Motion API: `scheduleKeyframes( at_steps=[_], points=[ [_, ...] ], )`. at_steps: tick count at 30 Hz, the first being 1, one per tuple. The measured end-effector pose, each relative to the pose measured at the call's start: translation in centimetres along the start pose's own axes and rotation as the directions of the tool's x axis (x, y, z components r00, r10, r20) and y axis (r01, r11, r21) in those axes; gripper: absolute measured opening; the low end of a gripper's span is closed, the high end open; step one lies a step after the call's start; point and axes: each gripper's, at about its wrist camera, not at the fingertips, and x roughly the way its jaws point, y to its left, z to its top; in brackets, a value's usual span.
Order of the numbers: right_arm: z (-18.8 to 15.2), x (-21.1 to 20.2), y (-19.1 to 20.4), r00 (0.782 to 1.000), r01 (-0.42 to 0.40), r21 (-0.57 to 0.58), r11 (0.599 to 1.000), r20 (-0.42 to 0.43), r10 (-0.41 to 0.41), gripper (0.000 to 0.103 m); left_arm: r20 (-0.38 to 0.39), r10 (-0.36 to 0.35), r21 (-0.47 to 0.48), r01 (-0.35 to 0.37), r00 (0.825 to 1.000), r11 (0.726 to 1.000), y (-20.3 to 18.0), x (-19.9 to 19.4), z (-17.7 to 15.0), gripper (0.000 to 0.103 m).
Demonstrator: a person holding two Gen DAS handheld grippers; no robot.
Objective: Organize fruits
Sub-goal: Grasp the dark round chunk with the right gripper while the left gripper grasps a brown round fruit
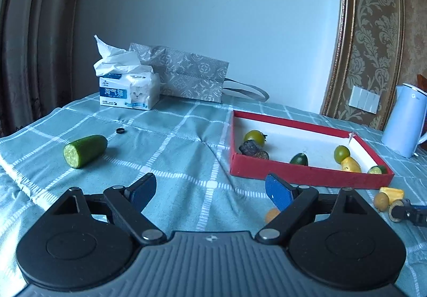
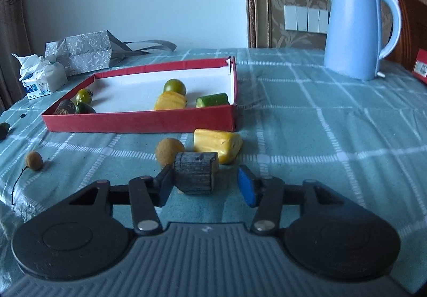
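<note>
While the right gripper point(image 2: 205, 185) fingers sit part-spread around the dark chunk point(image 2: 196, 175), one pad touching, it looks stiff, light; pinch its flat sides. Left gripper point(image 1: 210, 191) spread, empty.

Two longans point(image 2: 170, 150); two green tomatoes point(image 2: 174, 87); one kettle point(image 2: 355, 30)
</note>
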Motion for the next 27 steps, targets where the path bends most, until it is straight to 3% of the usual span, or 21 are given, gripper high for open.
scheduleKeyframes(
  at_steps=[1,3,6,12,18,27],
  points=[
    [0.0,0.1,0.1,1.0,0.0,-0.003,1.0,0.002,0.0,0.041,-0.006,-0.002,0.008,0.002,1.0,1.0,-0.1,0.0,-0.1,0.089],
    [0.0,0.2,0.5,1.0,-0.001,-0.016,1.0,0.004,0.001,0.029,-0.017,-0.009,0.017,0.009,1.0,1.0,-0.3,-0.1,-0.2,0.089],
    [0.0,0.0,0.8,1.0,0.017,-0.026,1.0,0.012,-0.016,0.028,-0.025,-0.028,0.028,0.029,0.999,0.999,-0.4,-0.4,-0.4,0.089],
    [0.1,-1.2,-0.8,0.999,-0.004,0.059,0.998,0.049,0.001,0.028,-0.046,-0.069,0.123,0.074,0.997,0.99,-2.6,-0.4,-0.9,0.089],
    [-0.1,-1.5,-1.1,0.997,-0.019,0.076,0.997,0.07,0.014,0.028,-0.083,-0.11,0.233,0.127,0.99,0.964,-6.1,0.7,-1.7,0.089],
    [-0.2,-1.8,-1.7,0.995,-0.041,0.104,0.994,0.093,0.031,0.028,-0.202,-0.048,0.19,0.087,0.978,0.978,-7.3,4.7,-1.4,0.087]
  ],
)
